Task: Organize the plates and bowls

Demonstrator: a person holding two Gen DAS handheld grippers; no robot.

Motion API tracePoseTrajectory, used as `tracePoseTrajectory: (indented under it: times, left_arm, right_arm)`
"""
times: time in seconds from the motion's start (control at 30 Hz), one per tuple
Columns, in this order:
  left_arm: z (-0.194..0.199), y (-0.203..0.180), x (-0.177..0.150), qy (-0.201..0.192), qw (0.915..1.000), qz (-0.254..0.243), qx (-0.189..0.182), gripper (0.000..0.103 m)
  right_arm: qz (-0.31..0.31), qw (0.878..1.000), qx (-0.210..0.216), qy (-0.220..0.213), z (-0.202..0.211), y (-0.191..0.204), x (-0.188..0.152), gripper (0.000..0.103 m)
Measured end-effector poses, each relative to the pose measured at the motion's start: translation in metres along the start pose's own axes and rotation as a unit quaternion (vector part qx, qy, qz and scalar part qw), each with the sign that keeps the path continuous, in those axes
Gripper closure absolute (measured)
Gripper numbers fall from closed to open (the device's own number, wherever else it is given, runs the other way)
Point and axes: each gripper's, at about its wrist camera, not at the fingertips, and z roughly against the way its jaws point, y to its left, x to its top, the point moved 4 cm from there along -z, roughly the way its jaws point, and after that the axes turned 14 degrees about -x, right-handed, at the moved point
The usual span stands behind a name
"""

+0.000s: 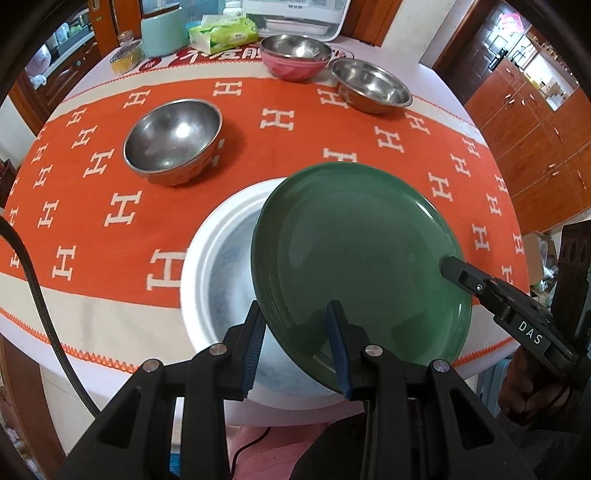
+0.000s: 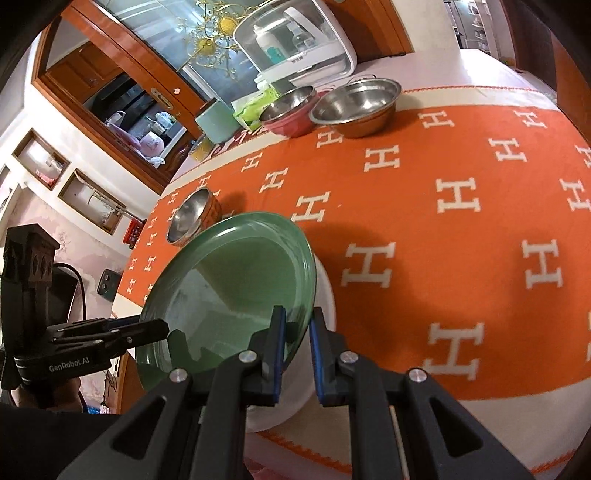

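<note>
A green plate (image 1: pixel 362 251) (image 2: pixel 236 280) hangs tilted over a white plate (image 1: pixel 221 251) (image 2: pixel 328 295) that lies near the table's front edge. My left gripper (image 1: pixel 295 314) (image 2: pixel 162 328) is shut on the green plate's near rim. My right gripper (image 2: pixel 297 317) (image 1: pixel 448 264) is shut on its opposite rim. A steel bowl (image 1: pixel 173 140) (image 2: pixel 192 218) sits alone on the orange cloth to the left. At the far side, a pink bowl (image 1: pixel 295 68) (image 2: pixel 288 127) with a steel bowl nested in it stands beside another steel bowl (image 1: pixel 369 86) (image 2: pixel 356 105).
The orange patterned tablecloth (image 1: pixel 295 140) covers a round table. Along its far edge stand a mint-green container (image 1: pixel 162 33), a tissue pack (image 1: pixel 221 35), a small jar (image 1: pixel 127 57) and a white appliance (image 2: pixel 295 40). Wooden cabinets (image 1: pixel 535 122) line the right. A hand holds the right gripper's handle.
</note>
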Motion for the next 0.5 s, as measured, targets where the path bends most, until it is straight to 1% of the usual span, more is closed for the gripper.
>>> tracePoseTrajectory:
  times: [0.27,0.37,0.5]
  left_arm:
    - [-0.005,0.021,-0.007,0.036,0.9991,-0.022,-0.004,0.072]
    - [-0.01,0.03,-0.009,0.052,0.9981,-0.031,-0.01,0.072]
    - [-0.012,0.035,-0.009,0.064,0.9967,-0.048,-0.015,0.072]
  right_arm:
    - [-0.033,0.999,-0.02,0.004,-0.011,0.015,-0.018,0.09]
    - [-0.043,0.999,-0.034,-0.001,-0.013,0.02,-0.026,0.09]
    - [-0.057,0.997,-0.048,-0.008,-0.015,0.025,-0.032,0.09]
